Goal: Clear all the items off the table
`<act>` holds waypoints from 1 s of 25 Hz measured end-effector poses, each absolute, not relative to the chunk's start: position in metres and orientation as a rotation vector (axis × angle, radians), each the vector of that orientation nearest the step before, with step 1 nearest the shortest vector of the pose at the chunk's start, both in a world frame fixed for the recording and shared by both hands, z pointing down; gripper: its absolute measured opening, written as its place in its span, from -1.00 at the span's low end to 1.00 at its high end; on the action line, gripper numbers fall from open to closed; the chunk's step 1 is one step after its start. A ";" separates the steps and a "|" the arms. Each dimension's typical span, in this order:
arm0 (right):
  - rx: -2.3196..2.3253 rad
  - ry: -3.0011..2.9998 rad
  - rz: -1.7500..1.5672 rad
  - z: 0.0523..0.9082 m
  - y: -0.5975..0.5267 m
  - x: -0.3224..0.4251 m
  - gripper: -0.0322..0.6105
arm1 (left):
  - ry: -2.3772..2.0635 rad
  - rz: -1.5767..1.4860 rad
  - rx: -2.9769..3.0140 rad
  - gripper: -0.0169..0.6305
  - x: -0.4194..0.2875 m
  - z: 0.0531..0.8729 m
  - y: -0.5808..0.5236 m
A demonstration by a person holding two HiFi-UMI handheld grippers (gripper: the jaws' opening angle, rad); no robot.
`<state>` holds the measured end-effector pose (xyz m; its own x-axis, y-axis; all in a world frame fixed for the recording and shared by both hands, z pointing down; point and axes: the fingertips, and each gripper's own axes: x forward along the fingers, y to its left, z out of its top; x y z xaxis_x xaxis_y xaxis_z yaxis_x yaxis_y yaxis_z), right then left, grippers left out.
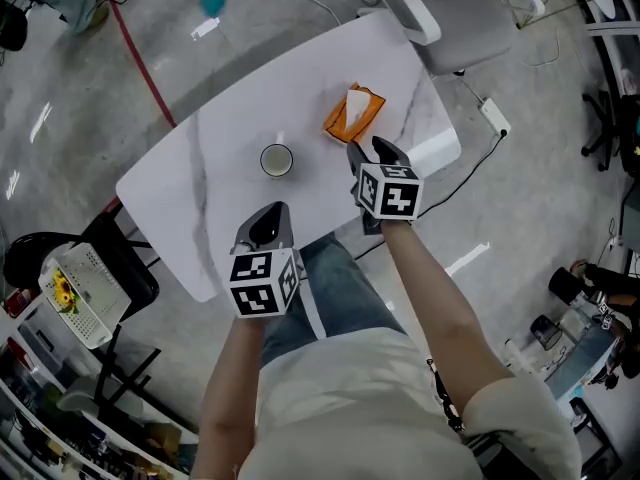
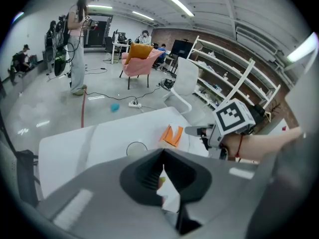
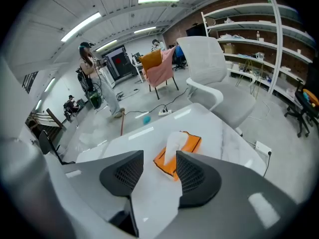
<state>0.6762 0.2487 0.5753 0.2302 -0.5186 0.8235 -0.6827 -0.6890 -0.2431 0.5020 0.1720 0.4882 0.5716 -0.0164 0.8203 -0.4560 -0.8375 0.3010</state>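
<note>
An orange tissue pack [image 1: 353, 114] with a white tissue sticking up lies toward the far right of the white marble table [image 1: 200, 198]. A round white cup [image 1: 277, 160] stands near the table's middle. My right gripper [image 1: 370, 150] hovers just short of the pack, jaws open and empty; in the right gripper view [image 3: 159, 163] the pack [image 3: 190, 143] lies beyond the gap between them. My left gripper [image 1: 268, 224] is shut over the near edge, short of the cup. The left gripper view [image 2: 162, 158] shows the cup [image 2: 136, 148], the pack [image 2: 173, 135] and the right gripper [image 2: 199, 131].
A white chair [image 1: 440, 8] stands at the table's far side. A black chair [image 1: 60, 268] holding a white object sits at the left. Cables and a power strip [image 1: 494, 116] lie on the concrete floor. People and shelves stand further off.
</note>
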 end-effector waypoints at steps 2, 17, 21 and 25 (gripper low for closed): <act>2.329 -1.121 1.484 0.591 0.248 0.681 -0.19 | -0.377 1.216 2.306 -0.92 0.503 0.496 0.175; 2.319 -0.978 1.672 0.686 0.230 0.716 0.49 | -0.375 1.278 2.241 -0.92 0.515 0.540 0.195; 2.315 -0.920 1.685 0.705 0.229 0.722 0.56 | -0.384 1.274 2.214 -0.92 0.512 0.545 0.199; 2.290 -0.878 1.692 0.721 0.229 0.727 0.58 | -0.383 1.279 2.179 -0.92 0.507 0.550 0.205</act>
<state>0.7268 0.2290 0.7207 0.1865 -0.3583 0.9148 -0.5418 -0.8142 -0.2085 0.5071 0.2054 0.5499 0.4996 0.0424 0.8652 -0.5108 -0.7923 0.3338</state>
